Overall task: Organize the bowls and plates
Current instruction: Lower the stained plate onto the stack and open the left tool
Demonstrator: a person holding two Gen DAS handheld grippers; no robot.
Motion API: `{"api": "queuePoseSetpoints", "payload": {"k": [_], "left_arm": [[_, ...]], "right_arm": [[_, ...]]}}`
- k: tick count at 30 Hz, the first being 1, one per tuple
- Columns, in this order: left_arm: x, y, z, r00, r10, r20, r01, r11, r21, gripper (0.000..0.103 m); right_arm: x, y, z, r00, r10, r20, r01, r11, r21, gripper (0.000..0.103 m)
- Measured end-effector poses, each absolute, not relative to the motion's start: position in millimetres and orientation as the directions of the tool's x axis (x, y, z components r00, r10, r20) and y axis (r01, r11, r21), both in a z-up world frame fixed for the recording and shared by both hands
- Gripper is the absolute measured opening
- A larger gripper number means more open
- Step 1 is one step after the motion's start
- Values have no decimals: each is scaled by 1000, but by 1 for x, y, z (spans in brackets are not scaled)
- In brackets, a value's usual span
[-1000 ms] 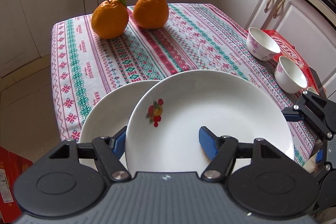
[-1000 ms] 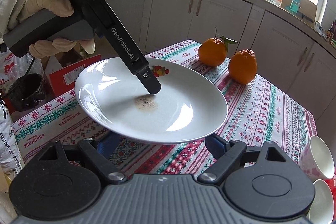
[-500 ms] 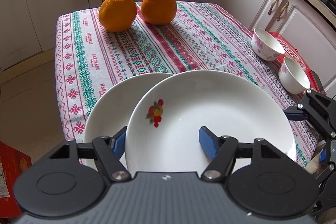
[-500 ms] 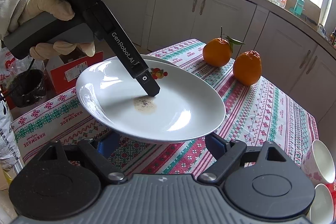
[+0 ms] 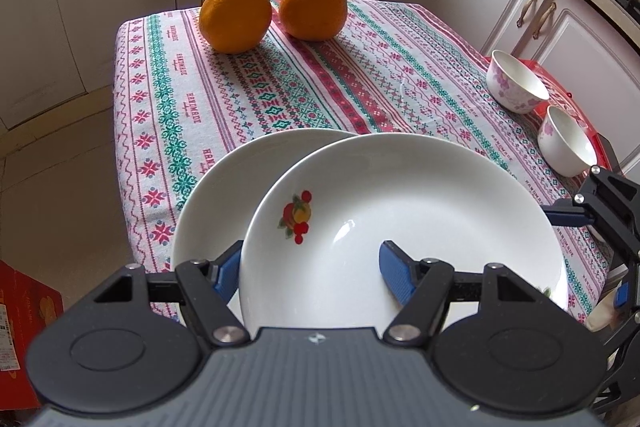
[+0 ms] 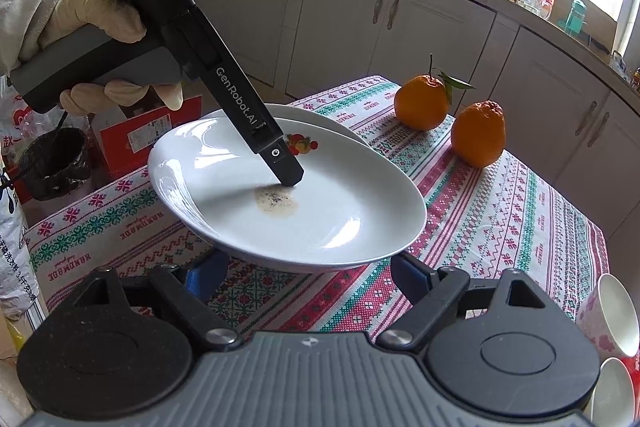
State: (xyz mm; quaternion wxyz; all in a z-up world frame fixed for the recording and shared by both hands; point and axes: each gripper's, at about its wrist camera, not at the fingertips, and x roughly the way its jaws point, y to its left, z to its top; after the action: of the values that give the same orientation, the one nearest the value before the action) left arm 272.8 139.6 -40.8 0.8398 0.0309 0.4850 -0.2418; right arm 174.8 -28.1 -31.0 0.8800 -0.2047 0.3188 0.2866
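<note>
My left gripper [image 5: 310, 253] is shut on a white plate with a fruit decal [image 5: 400, 211], one finger inside the dish and one outside the near rim. In the right wrist view its upper finger [image 6: 276, 155] presses by a brown stain [image 6: 276, 201], and the plate [image 6: 352, 211] hangs tilted above the cloth. A second white plate [image 5: 216, 187] lies on the table beneath and to the left, partly covered. My right gripper [image 6: 310, 263] stands open low under the held plate's near rim, its tips hidden. Two flowered bowls [image 5: 518, 83] [image 5: 568, 143] sit at the right.
Two oranges [image 5: 234, 17] [image 5: 314, 5] rest at the far end of the patterned tablecloth [image 5: 280, 87]. The bowls stand on a red box [image 5: 560, 95] by the table's right edge. White cabinets surround the table; a red carton [image 6: 152, 131] and a dark bucket [image 6: 54, 163] sit on the floor.
The held plate has drifted slightly, so more of the lower plate's far rim shows behind it. Neither gripper's jaws have changed.
</note>
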Motion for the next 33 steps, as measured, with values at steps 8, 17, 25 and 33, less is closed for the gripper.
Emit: {"api": "queuePoseSetpoints", "payload": {"k": [8, 17, 25, 33], "left_arm": [[272, 142, -43, 413, -363, -835, 439, 883, -167, 70], [273, 147, -41, 429, -354, -831, 441, 885, -150, 70], [274, 153, -37, 447, -347, -824, 435, 889, -139, 70], [273, 155, -31, 466, -346, -815, 438, 890, -128, 73]], "right_arm": [[173, -24, -32, 637, 374, -674, -642, 741, -195, 91], [173, -20, -35, 630, 377, -678, -650, 734, -196, 91], [176, -18, -37, 626, 377, -683, -654, 731, -196, 92], [176, -19, -36, 626, 381, -680, -654, 732, -192, 92]]}}
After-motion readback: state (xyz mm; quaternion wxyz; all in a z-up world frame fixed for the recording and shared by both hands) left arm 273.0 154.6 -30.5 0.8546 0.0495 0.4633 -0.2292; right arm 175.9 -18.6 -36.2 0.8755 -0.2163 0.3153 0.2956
